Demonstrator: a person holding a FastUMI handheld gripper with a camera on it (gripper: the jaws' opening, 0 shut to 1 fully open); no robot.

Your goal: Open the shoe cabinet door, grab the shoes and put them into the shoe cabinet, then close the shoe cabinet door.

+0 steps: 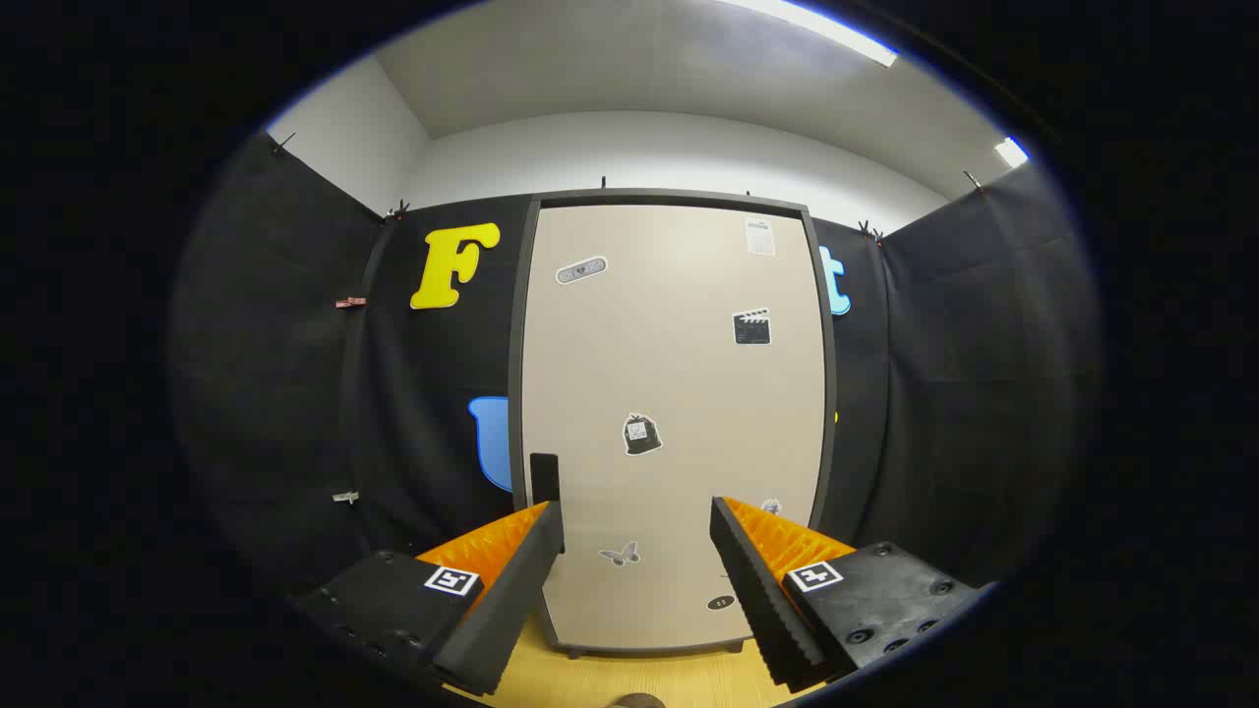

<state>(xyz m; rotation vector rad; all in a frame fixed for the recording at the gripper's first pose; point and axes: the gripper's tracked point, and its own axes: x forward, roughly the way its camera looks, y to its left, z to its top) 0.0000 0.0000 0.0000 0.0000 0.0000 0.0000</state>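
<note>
Tall beige shoe cabinet (669, 393) with a dark frame stands shut on the light wooden floor (629, 683), straight ahead beyond the gripper (637, 521), whose fingers gape wide and empty, the small black door handle (544, 479) just above the left fingertip

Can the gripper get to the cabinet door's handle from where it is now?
Probably yes. The gripper is open and holds nothing, facing the closed door. The dark handle on the door's left edge sits just above the left finger, with nothing between them.
</note>
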